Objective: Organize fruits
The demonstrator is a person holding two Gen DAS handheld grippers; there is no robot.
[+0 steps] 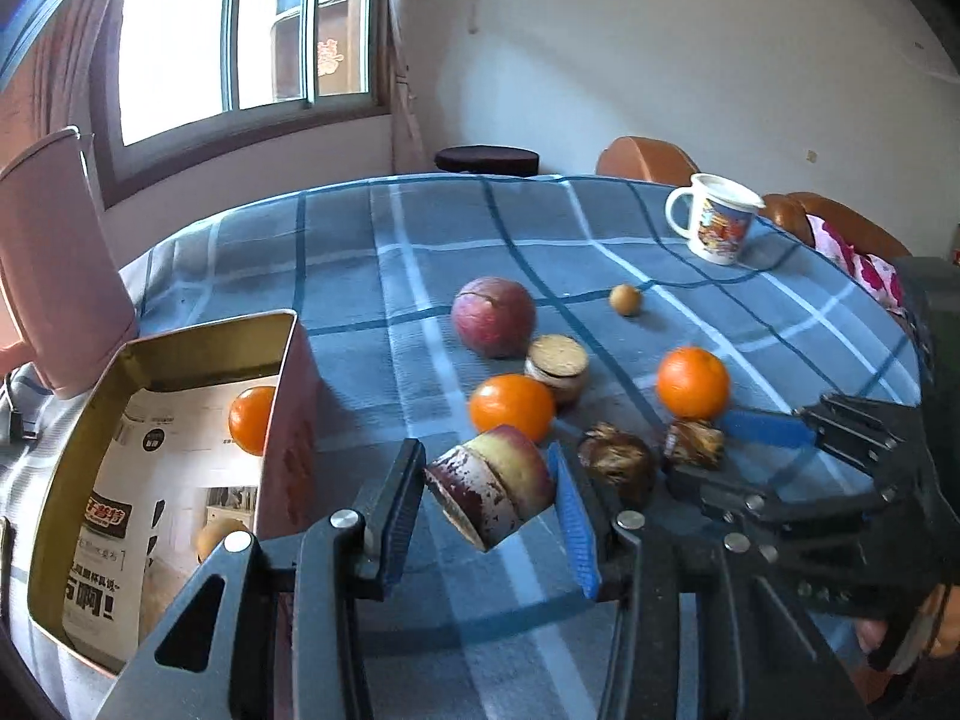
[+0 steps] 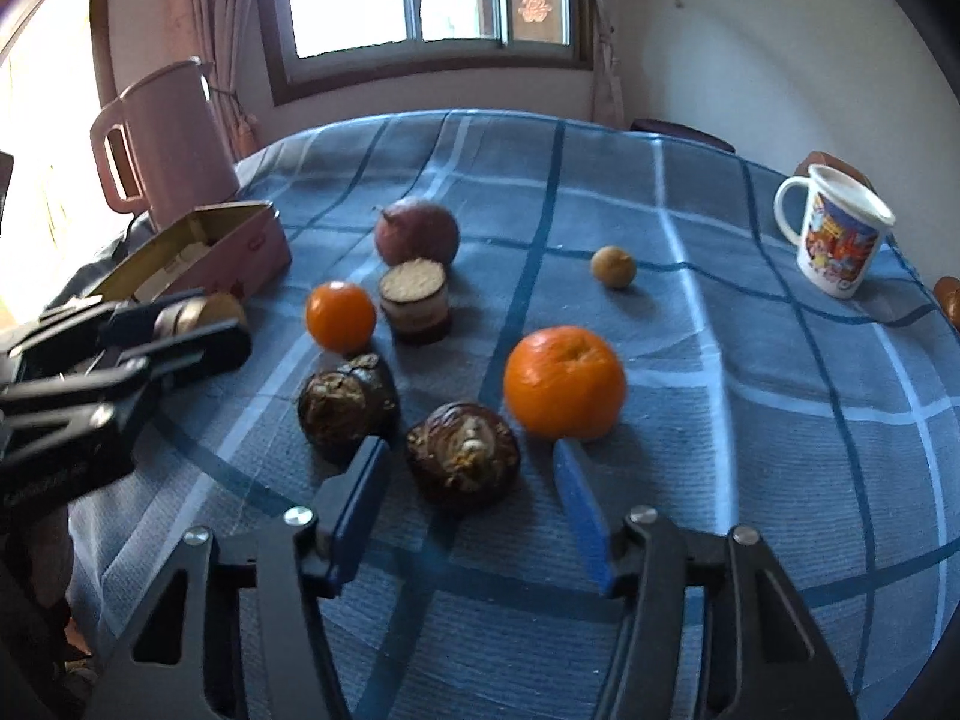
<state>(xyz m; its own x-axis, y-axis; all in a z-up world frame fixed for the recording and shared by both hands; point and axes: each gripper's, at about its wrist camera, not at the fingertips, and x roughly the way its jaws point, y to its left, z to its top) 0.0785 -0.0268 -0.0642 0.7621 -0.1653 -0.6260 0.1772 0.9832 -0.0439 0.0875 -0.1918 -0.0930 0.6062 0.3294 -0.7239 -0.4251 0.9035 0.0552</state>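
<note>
sugarcane piece [image 1: 489,489] (short, purple-skinned, pale-ended), left gripper [image 1: 492,495] clamped

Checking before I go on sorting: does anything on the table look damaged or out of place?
Mostly fine. Among the fruit on the blue checked cloth, two dark brown pieces look shrivelled and crusty, unlike the smooth oranges. Nothing looks spilled; the mug stands upright.

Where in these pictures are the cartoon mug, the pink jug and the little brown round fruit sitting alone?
cartoon mug [image 2: 837,240], right wrist view, on its printed side.
pink jug [image 2: 180,138], right wrist view, on its body.
little brown fruit [image 2: 612,267], right wrist view, on its middle.
</note>
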